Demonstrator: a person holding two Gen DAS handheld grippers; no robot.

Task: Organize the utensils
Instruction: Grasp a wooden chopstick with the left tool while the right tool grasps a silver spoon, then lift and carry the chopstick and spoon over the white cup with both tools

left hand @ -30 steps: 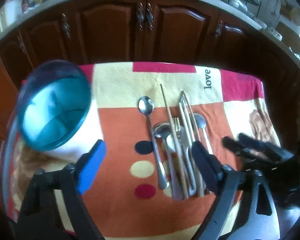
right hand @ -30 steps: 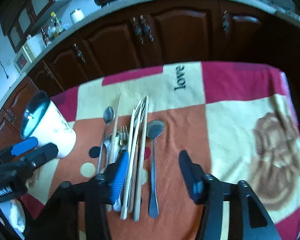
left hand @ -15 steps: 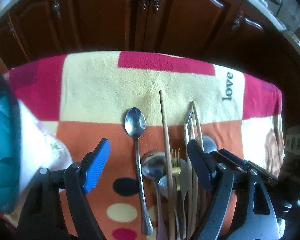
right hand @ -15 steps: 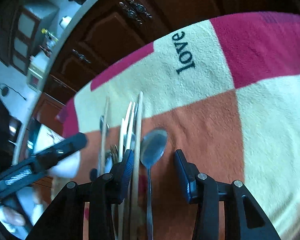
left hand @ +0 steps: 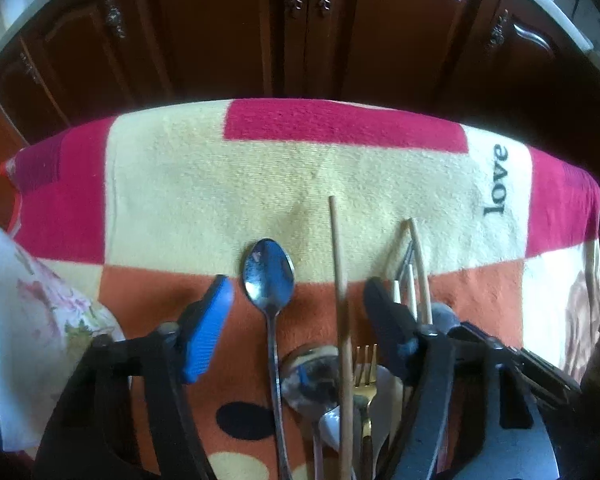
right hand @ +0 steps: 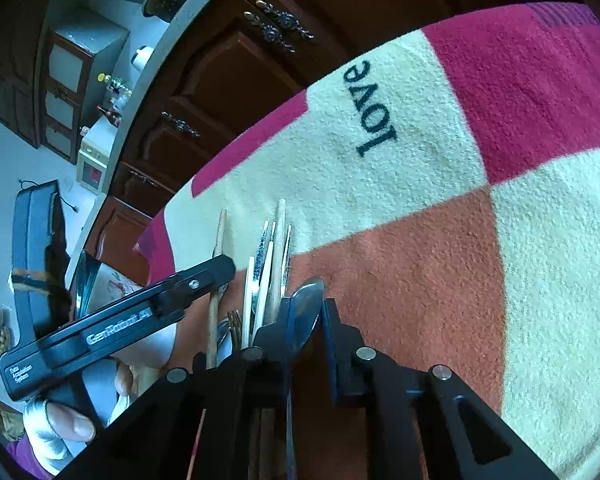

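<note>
Although both tools are down among the utensils, sorting has, by the look of it, barely begun: nothing visible has been lifted clear or set apart. The patchwork cloth (left hand: 204, 184) carries the whole set, and the white floral cup (left hand: 40, 320) with the teal rim stands at 9 o'clock in the left wrist view, its inside hidden, so its contents cannot be told. The pile (left hand: 348, 392) of a ladle-like spoon, a gold fork and pale spoons lies at 6 o'clock, with the chopsticks (left hand: 416, 264) fanning toward 1 o'clock and a single wooden stick (left hand: 337, 272) pointing to 12. The long steel spoon (left hand: 269, 276) lies alone, just left of the pile. The left gripper (left hand: 296, 320) stands about half open and its jaws are closing; the steel spoon and the wooden stick both lie between the fingers, neither pad pressing yet. The right gripper (right hand: 306, 320) is nearly closed and closing further, its pads pinching the bowl of a separate grey spoon (right hand: 309, 300) (the outermost piece, at the right of the chopsticks); this spoon appears not yet raised off the cloth.
</note>
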